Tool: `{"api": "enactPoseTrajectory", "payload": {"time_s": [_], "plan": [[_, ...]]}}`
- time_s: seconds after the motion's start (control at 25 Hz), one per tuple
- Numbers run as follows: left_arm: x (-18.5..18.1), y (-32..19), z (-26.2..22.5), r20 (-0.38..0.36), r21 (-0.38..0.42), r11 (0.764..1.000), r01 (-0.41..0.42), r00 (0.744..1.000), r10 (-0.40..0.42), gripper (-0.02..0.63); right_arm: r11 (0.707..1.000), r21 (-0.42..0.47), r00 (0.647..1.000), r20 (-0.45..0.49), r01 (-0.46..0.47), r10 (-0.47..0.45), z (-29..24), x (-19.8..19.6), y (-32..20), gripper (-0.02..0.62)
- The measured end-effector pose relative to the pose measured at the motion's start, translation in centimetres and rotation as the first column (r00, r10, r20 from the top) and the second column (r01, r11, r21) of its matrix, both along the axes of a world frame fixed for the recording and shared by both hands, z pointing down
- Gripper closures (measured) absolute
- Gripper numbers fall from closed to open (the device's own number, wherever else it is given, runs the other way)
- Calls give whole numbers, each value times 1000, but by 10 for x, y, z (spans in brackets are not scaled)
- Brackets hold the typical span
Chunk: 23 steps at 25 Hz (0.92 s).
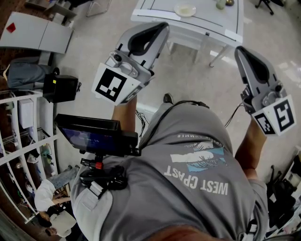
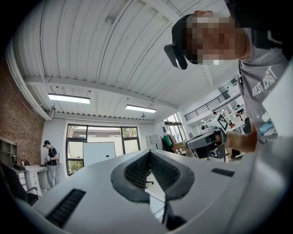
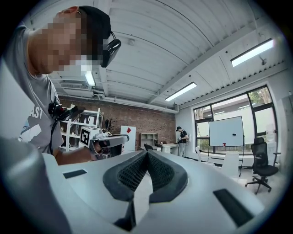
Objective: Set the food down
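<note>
In the head view both grippers are raised in front of the person's chest and point away over the floor. My left gripper (image 1: 161,26) has its jaws pressed together with nothing between them. My right gripper (image 1: 239,50) is shut too and holds nothing. The left gripper view has its dark pads meeting at the tip (image 2: 149,152), with the right gripper (image 2: 208,139) off to the side. In the right gripper view the pads also meet (image 3: 146,152), and the left gripper (image 3: 103,141) shows beside them. A pale plate (image 1: 185,9) lies on the white table (image 1: 155,12) farther ahead. No food is in either grip.
A black screen unit (image 1: 94,134) hangs at the person's chest. A white shelf (image 1: 23,136), a backpack (image 1: 23,73) and a black box (image 1: 61,87) stand on the left. Another person (image 2: 51,160) stands by desks near the windows. An office chair (image 3: 261,164) is on the right.
</note>
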State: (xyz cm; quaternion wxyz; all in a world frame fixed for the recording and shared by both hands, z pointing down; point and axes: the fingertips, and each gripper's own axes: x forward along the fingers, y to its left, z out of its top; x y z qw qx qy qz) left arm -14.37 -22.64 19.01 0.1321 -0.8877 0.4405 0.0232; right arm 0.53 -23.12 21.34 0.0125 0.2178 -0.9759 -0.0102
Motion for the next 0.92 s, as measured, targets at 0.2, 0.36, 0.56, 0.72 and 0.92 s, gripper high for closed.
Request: {"api": "enactPoseTrajectory", "payload": {"time_s": [0.2,0.36,0.56,0.72,0.92], "plan": [[2,-2,2,-4,-5,1000,-3,1000,3,598,1000,-11,1000,-6,-8,8,3,2,-2,591],[2,-3,2,-9,-3,1000,4,1000,-4,598,1000,-16,1000,-7,-11,11,4,3,-1,590],[-9,-2,2,-12,-5,1000,3,1000,-3,598,1000,-19,1000,-9,-13,12,4,-8,0,591],[-4,-4,2,-14,-7,1000,-3,1000,3,598,1000,-20,1000,-13,-16,16,3,-3,-1,591],[-25,-8,8,-15,-13,1000,-6,1000,6,598,1000,-23,1000,-17,-17,17,8,-24,-3,591]]}}
